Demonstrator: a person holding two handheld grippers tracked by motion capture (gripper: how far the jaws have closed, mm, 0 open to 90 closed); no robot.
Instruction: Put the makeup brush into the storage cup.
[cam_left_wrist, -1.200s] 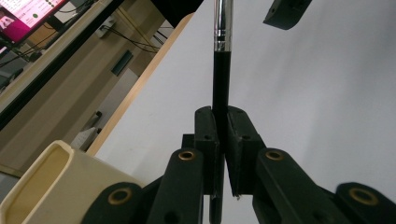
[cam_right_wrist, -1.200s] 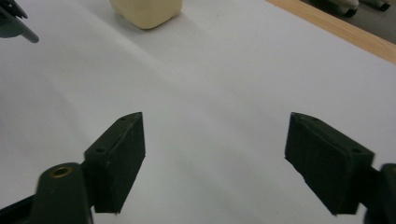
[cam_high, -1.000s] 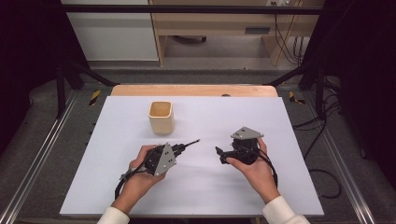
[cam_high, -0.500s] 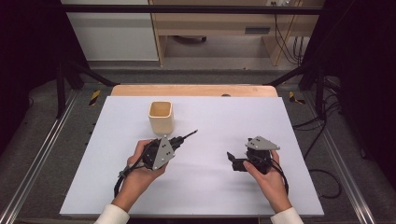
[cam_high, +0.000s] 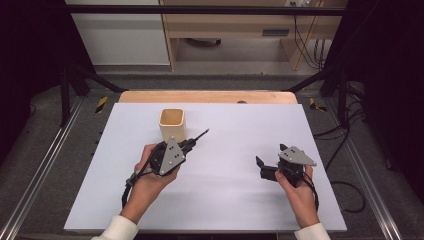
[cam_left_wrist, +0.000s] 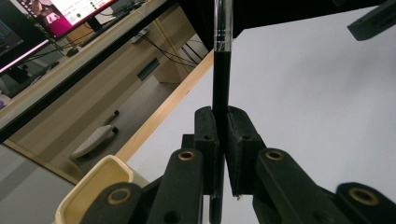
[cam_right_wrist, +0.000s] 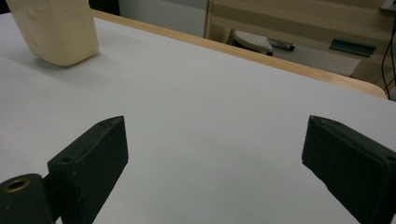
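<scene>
A cream square cup stands upright on the white table top, left of centre. Just in front of it, my left gripper is shut on a thin black pen that points up and to the right past the cup. In the left gripper view the jaws clamp the pen's black barrel, and the cup's rim shows at lower left. My right gripper stands open over the table at the right, with nothing between its jaws. The right gripper view has the open gripper over bare table and the cup far off at upper left.
A wooden strip runs along the table's far edge. Beyond it are the floor and a wooden shelf unit. Black frame rails and cables flank the table. The other gripper's jaw shows at the top right of the left gripper view.
My right gripper has drawn back to the right and toward the table's front, away from the pen. My left gripper has shifted slightly toward the cup with the pen.
</scene>
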